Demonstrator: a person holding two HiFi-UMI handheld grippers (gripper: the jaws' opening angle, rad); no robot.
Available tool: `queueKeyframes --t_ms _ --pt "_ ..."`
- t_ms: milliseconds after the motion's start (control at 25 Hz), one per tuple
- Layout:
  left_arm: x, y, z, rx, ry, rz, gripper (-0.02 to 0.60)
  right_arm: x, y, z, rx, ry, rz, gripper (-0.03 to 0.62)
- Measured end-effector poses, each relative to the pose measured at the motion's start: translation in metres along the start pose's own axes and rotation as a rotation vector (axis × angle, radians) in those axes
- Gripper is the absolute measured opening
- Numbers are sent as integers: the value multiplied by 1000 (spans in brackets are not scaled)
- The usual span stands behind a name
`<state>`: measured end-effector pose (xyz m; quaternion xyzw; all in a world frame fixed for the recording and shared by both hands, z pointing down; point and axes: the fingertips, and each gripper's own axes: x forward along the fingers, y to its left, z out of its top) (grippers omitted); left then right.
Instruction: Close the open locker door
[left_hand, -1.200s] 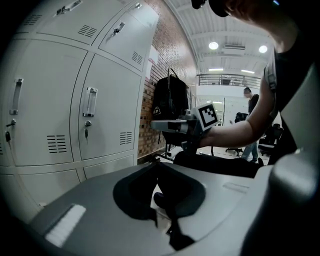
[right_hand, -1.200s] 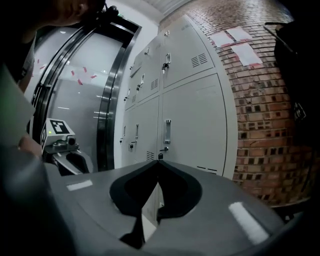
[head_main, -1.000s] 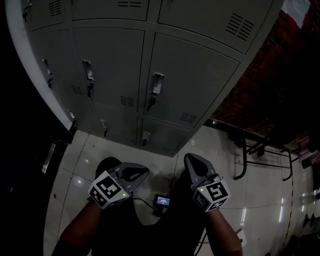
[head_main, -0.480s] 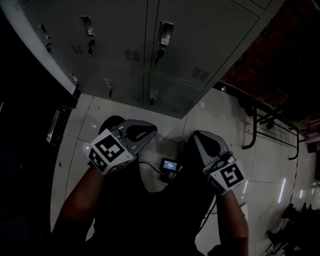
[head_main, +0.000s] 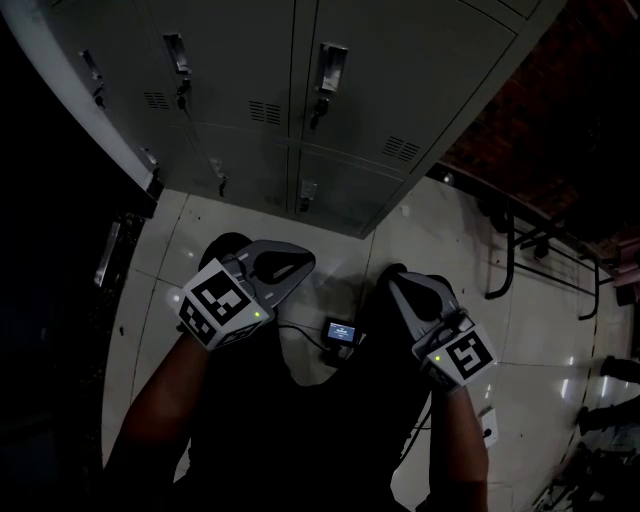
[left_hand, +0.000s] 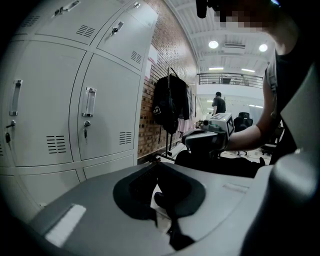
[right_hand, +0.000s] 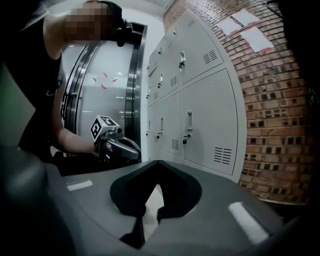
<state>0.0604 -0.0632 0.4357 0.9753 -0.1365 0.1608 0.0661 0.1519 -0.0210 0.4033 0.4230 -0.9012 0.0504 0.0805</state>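
Observation:
The grey lockers (head_main: 400, 90) fill the top of the head view, and every door that shows lies flush, with handles (head_main: 330, 60) and keys in place. No open door is in sight. My left gripper (head_main: 300, 262) hangs low in front of the person's body, shut and empty. At the same height on the right, my right gripper (head_main: 392, 283) is also shut with nothing in it. In the left gripper view the jaws (left_hand: 152, 167) meet, with the right gripper (left_hand: 207, 137) beyond. In the right gripper view the jaws (right_hand: 157, 164) meet too, and the left gripper (right_hand: 117, 145) shows beside the lockers (right_hand: 210, 125).
A small device with a lit screen (head_main: 342, 331) hangs on a cable between the grippers. A black metal frame (head_main: 510, 260) stands on the tiled floor at right by a brick wall (right_hand: 280, 100). A dark jacket (left_hand: 170, 102) hangs past the lockers. A steel door frame (right_hand: 132, 90) stands left.
The head view has tipped down, so the lockers sit higher in the picture. Both grippers stay shut and low; the right one has drifted slightly down and right.

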Motion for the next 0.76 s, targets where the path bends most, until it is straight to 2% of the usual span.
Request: queueKeyframes --t_ms 760 --pt "-1 0 1 5 -3 -6 12 1 1 1 -1 0 -4 2"
